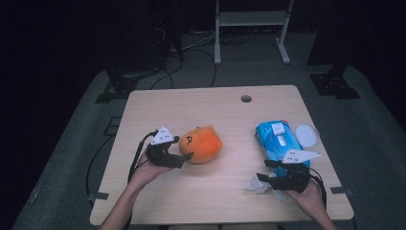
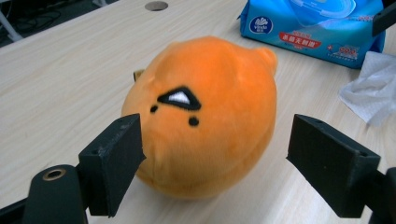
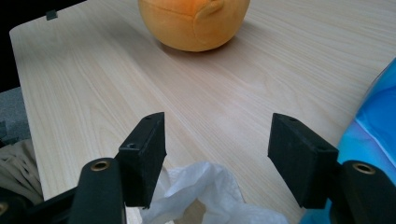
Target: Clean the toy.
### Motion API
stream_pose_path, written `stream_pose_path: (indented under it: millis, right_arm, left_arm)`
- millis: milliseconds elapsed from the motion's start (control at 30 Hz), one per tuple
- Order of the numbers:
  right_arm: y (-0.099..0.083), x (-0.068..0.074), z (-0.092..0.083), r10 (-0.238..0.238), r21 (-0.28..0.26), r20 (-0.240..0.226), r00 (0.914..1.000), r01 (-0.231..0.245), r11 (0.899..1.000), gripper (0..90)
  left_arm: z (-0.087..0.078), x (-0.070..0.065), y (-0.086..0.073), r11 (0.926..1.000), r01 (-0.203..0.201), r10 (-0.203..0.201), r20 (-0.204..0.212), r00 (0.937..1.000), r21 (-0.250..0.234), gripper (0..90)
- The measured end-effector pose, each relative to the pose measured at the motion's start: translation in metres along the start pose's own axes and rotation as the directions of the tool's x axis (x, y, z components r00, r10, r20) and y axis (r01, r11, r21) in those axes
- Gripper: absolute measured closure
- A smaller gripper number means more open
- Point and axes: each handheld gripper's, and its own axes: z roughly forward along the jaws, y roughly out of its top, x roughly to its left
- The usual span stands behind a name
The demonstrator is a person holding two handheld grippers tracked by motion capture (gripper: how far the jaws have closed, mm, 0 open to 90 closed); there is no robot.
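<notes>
1. The one container is the blue wipe pack (image 1: 277,141), lying flat at the right of the table (image 1: 210,103). Its flap is on top, and you can't tell from here what is left inside. A round white lid (image 1: 306,134) sits just beside its far right corner.
2. One white tissue (image 1: 258,185) lies crumpled outside the pack, near the front edge, under and just ahead of your right gripper (image 3: 217,154).
3. Count: one orange plush (image 2: 205,116), one pack, one lid, one tissue, two grippers.
4. Your left gripper (image 2: 215,158) is spread wide. The plush sits between its jaws. The left pad (image 2: 114,158) is at the plush's skin; whether it touches you can't tell. The right pad (image 2: 327,161) stands clear of it. Nothing is pinched.
5. Your right gripper is also spread. Its jaws stand over bare wood with the tissue's edge below them, and they grip nothing. The pack is just beside its right jaw.
6. The plush rests left of centre, face marking up, well apart from the pack.
7. Open room: a broad bare strip of table runs between plush and pack, and the whole far half is free apart from a cable hole (image 1: 246,98) near the back edge. Your right hand works close to the front right corner. The left edge is near your left gripper.
</notes>
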Motion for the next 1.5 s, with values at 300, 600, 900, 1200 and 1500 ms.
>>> stream_pose_path:
  millis: [300, 600, 900, 1200, 1500]
  right_arm:
    - [-0.001, 0.0, -0.001, 0.001, 0.0, 0.006, 1.0, -0.001, 1.0, 34.4]
    - [-0.002, 0.0, -0.003, 0.01, -0.002, 0.01, 0.9999, -0.01, 1.0, 33.8]
    - [-0.003, -0.001, -0.005, 0.014, -0.006, 0.013, 0.9998, -0.014, 1.0, 32.8]
    - [-0.003, -0.001, -0.004, 0.014, 0.001, 0.019, 0.9997, -0.014, 1.0, 32.0]
    - [-0.003, 0.0, -0.003, 0.013, 0.005, 0.019, 0.9997, -0.013, 1.0, 31.9]
  left_arm:
    - [-0.011, -0.005, -0.013, 0.9998, 0.019, -0.019, 0.005, 0.9998, -0.007, 16.0]
    - [-0.021, -0.007, -0.025, 0.9993, 0.036, -0.036, 0.005, 0.9993, -0.001, 13.8]
    - [-0.03, -0.003, -0.041, 0.9981, 0.059, -0.059, -0.01, 0.9982, 0.016, 13.3]
    - [-0.038, -0.001, -0.057, 0.9962, 0.082, -0.081, -0.026, 0.9964, 0.028, 12.4]
    - [-0.042, 0.002, -0.073, 0.9935, 0.105, -0.103, -0.052, 0.9934, 0.043, 11.8]
